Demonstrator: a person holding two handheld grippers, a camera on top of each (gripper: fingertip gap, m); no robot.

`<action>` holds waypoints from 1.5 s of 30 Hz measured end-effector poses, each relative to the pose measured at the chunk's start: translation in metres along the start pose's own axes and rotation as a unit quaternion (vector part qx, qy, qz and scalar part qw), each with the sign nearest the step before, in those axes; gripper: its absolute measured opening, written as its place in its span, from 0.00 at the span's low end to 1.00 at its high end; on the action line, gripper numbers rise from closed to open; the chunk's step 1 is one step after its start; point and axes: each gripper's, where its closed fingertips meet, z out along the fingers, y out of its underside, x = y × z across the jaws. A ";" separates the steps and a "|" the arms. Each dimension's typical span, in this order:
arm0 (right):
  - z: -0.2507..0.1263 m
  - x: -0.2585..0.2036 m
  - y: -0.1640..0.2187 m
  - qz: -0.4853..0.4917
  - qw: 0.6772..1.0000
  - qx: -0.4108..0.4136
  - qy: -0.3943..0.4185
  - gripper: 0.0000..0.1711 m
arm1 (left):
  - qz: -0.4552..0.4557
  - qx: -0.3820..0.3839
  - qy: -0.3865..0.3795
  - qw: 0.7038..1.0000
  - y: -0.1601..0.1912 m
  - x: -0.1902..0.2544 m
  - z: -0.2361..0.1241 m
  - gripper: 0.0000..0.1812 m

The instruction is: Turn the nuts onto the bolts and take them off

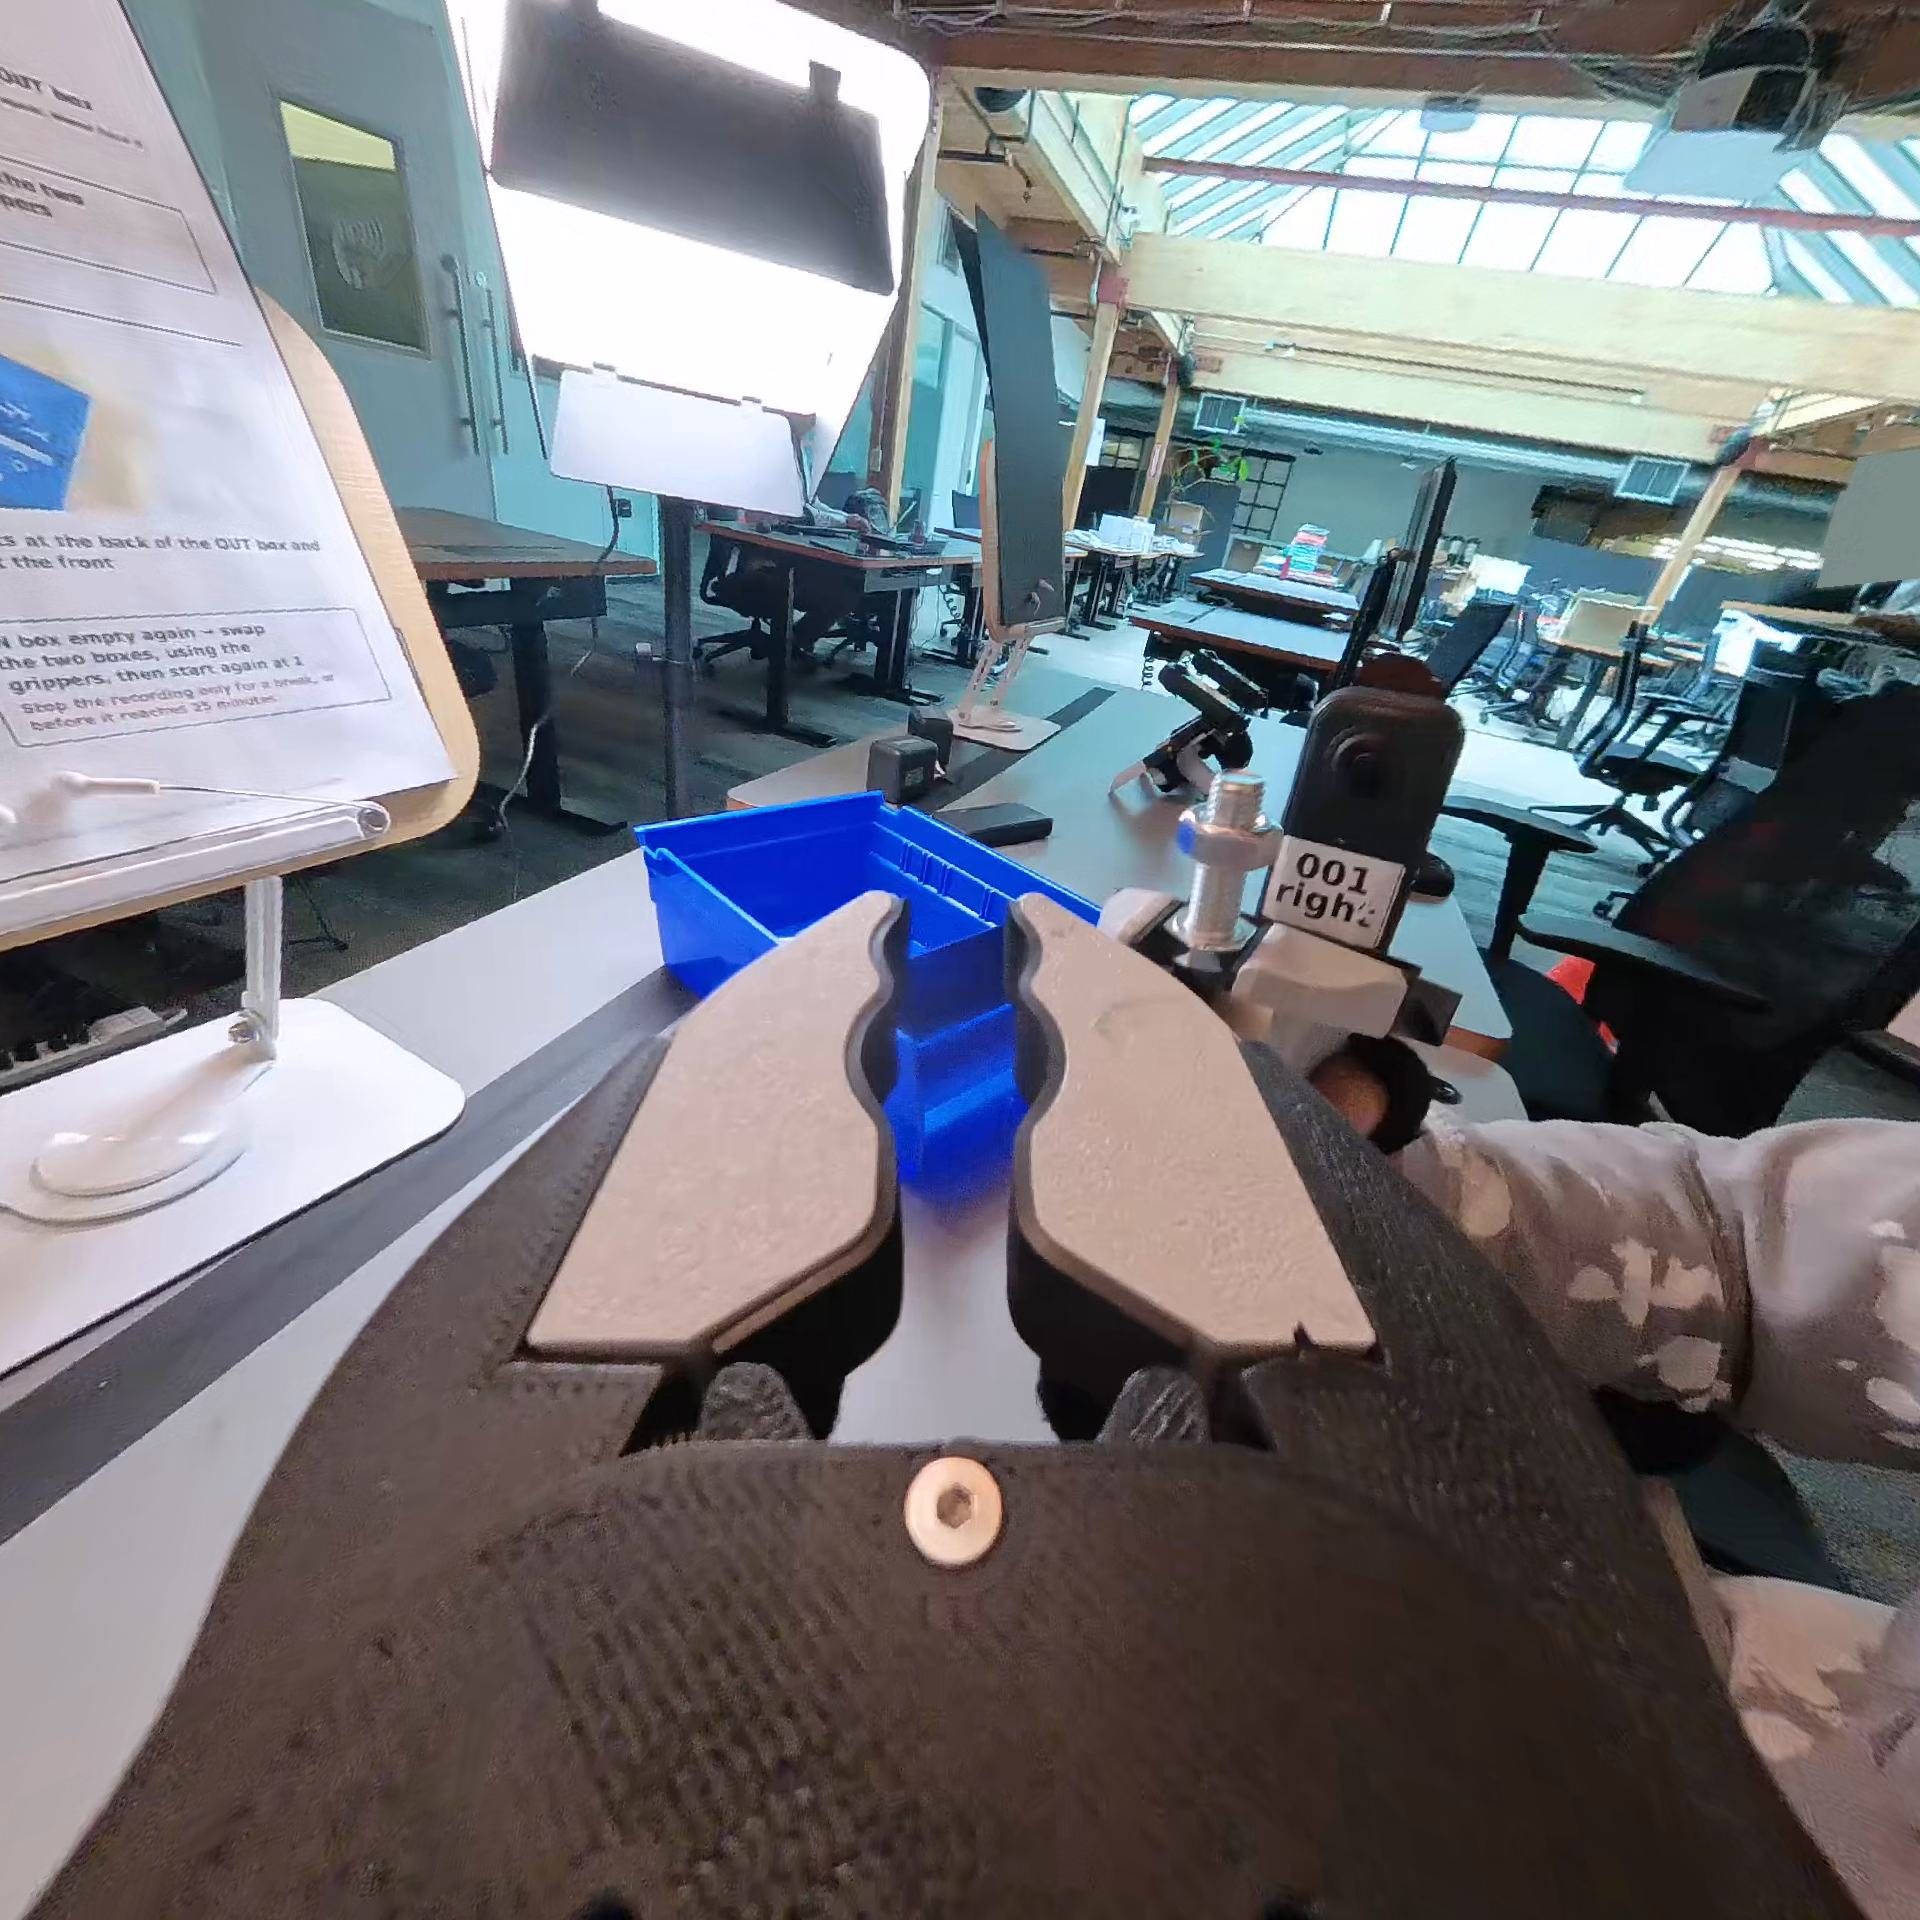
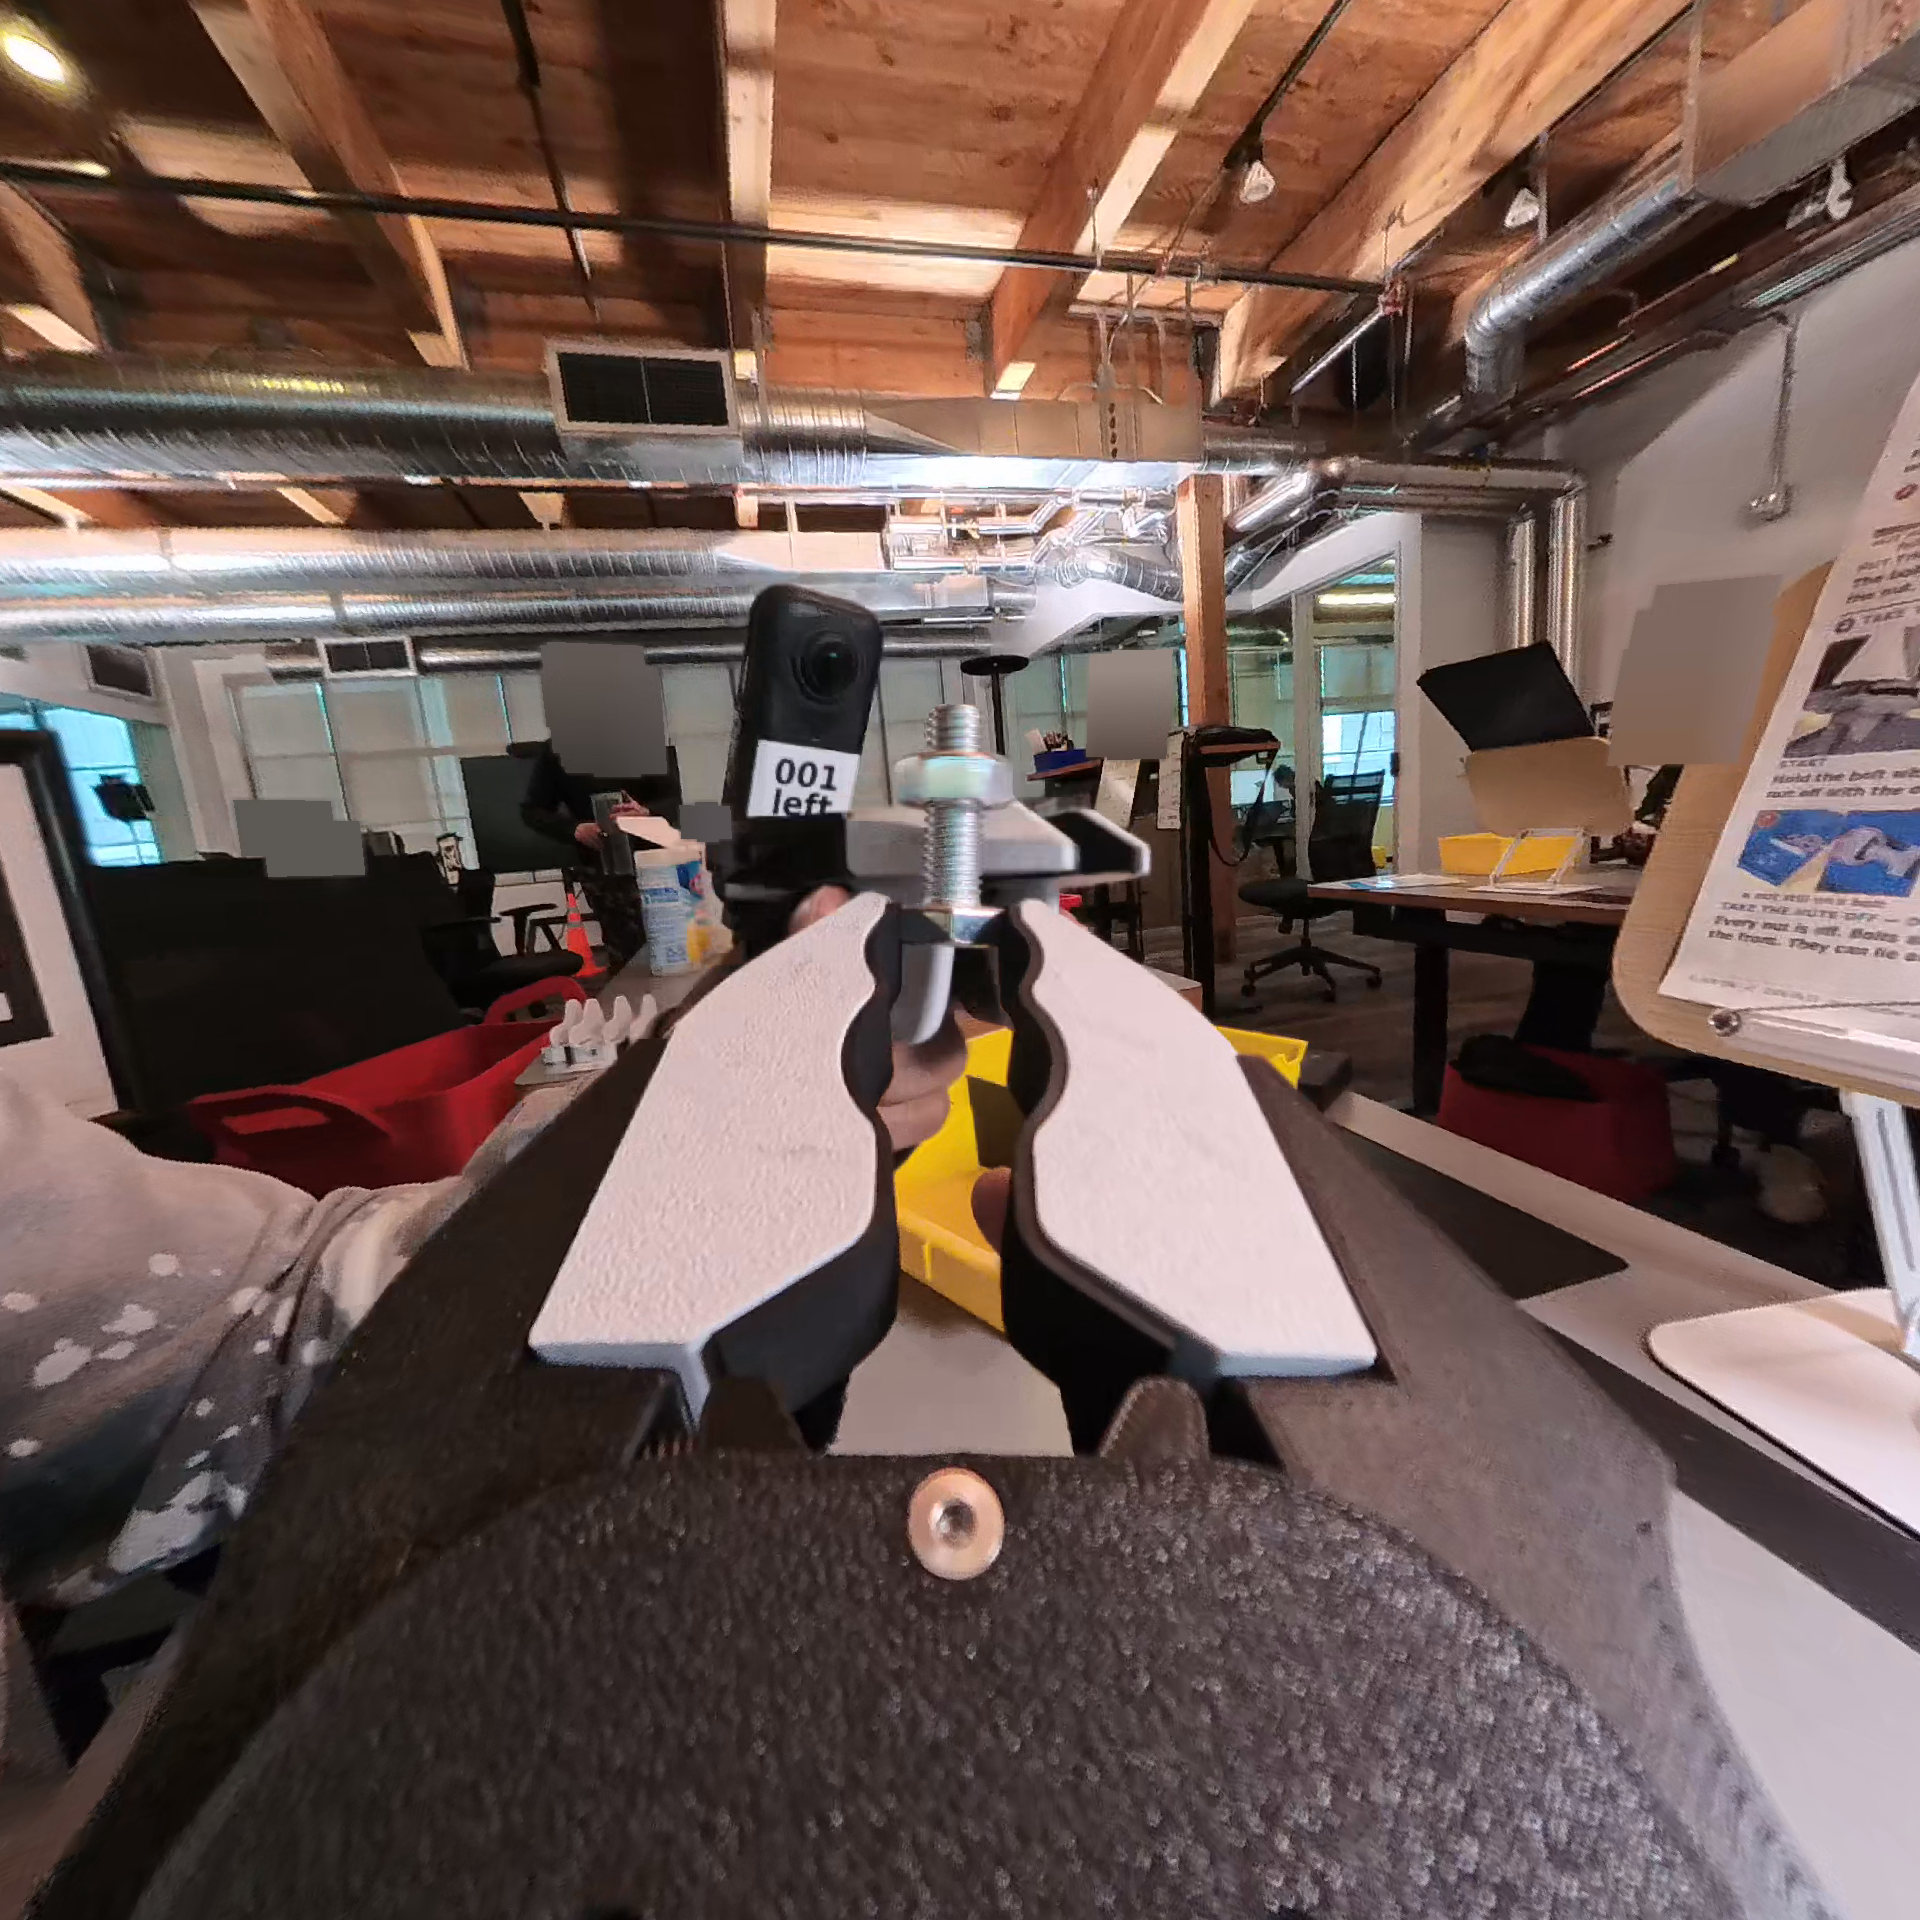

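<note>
grey-white fingers, speckled grey sleeve

A white label sits on the camera at two o'clock. A printed instruction sheet stands at ten o'clock. Another white label marks the opposite camera at twelve o'clock.

Left tongs hang clear above the blue bin; the paper stand crowds left.

Left wrist view looks along its tongs at blue bin, right upward, sharing bolt.
</note>
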 end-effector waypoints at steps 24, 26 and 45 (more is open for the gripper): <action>0.003 -0.003 0.000 0.002 1.000 0.002 0.005 0.11 | -0.003 0.009 0.108 0.994 -0.007 0.049 0.003 0.21; 0.004 -0.004 0.000 0.002 1.000 0.003 0.006 0.10 | 0.019 0.006 0.078 0.997 -0.005 0.041 0.005 0.19; 0.002 -0.017 -0.012 -0.010 0.999 0.023 -0.023 0.11 | -0.025 0.001 0.039 0.999 -0.012 0.020 -0.007 0.10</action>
